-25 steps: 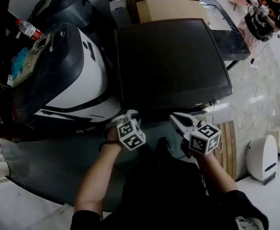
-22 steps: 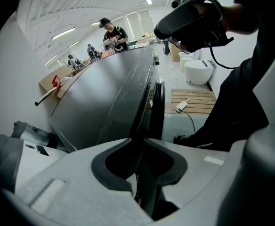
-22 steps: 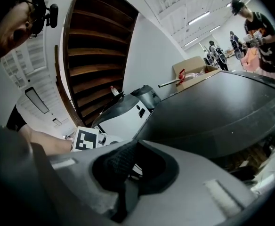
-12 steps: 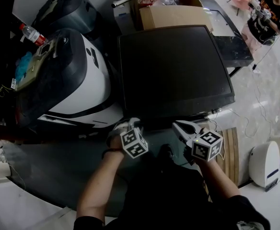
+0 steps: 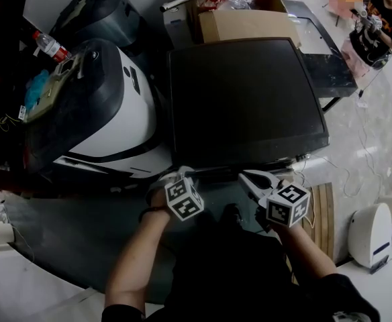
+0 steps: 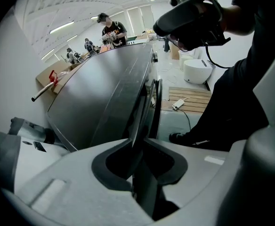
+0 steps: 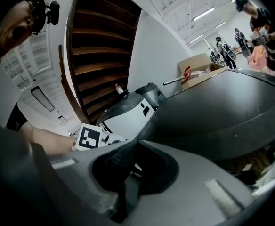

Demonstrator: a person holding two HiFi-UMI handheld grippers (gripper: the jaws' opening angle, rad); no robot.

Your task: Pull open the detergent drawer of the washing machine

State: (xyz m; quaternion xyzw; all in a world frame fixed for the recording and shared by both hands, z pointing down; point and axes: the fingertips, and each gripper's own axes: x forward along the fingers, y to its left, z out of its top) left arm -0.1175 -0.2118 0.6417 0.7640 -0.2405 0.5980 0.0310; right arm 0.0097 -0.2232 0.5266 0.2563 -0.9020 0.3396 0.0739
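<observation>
Black and glossy across the middle of the head view: washing machine (image 5: pixel 243 99), with a white machine (image 5: pixel 115 106) close on its left and a cardboard box (image 5: pixel 239 22) behind.

Down at its near left corner, left gripper (image 6: pixel 140 142), tipped steeply downward. Caught between its jaws, a thin dark edge running away along the machine's front, by its place probably the drawer front (image 6: pixel 143 98). Jaws closing on it at about half their spread, with both pads looking pressed against its two faces.

Further right along the same front, right gripper (image 7: pixel 132 154), with jaws brought together and nothing between them. Idle, to all appearances.

As for progress: early. Reached and pinched, not yet pulled. No sign in the head view of a drawer standing out from the machine, though hard to be sure, with the front face tucked under the top from that angle.

Left to do, as a judgement: firm up the pinch, then draw straight back toward the body until the drawer slides out. Worth minding the chance of slipping off so thin an edge.
</observation>
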